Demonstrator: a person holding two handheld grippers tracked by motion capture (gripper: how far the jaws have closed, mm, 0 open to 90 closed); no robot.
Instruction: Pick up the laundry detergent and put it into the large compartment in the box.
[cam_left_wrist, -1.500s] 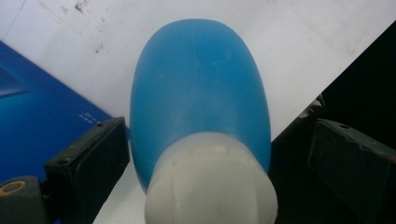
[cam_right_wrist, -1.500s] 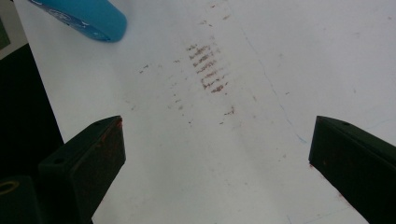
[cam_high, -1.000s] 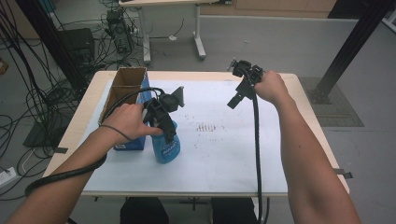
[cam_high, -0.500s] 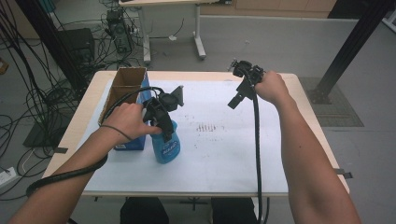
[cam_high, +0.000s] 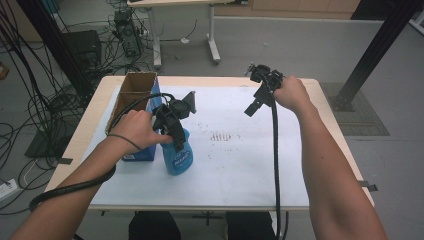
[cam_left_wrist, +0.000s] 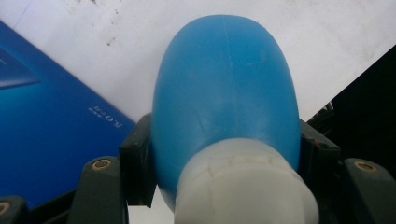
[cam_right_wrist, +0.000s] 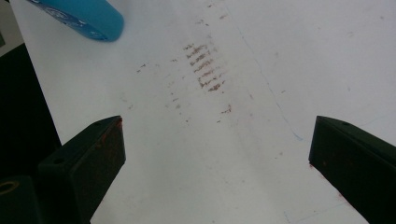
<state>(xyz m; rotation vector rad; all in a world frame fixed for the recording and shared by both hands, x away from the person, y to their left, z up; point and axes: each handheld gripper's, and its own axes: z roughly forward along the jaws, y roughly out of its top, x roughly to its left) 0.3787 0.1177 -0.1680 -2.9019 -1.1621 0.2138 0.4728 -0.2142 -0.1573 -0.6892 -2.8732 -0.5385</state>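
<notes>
A blue spray bottle (cam_high: 178, 158) with a white neck stands on the white sheet near the table's left side. My left gripper (cam_high: 175, 137) is shut on its neck from above; in the left gripper view the bottle (cam_left_wrist: 226, 93) bulges between both jaws, the white collar (cam_left_wrist: 243, 186) nearest the camera. My right gripper (cam_high: 252, 108) hangs open above the sheet toward the back right, held by a hand. In the right gripper view its jaws stand wide apart over bare sheet, and the bottle's base (cam_right_wrist: 84, 16) shows at the top left.
An open cardboard box (cam_high: 131, 95) with a blue side (cam_left_wrist: 51, 121) stands at the table's left edge, touching or close beside the bottle. Brown smudges (cam_high: 224, 136) mark the sheet's middle. Black cables trail from both grippers off the front edge.
</notes>
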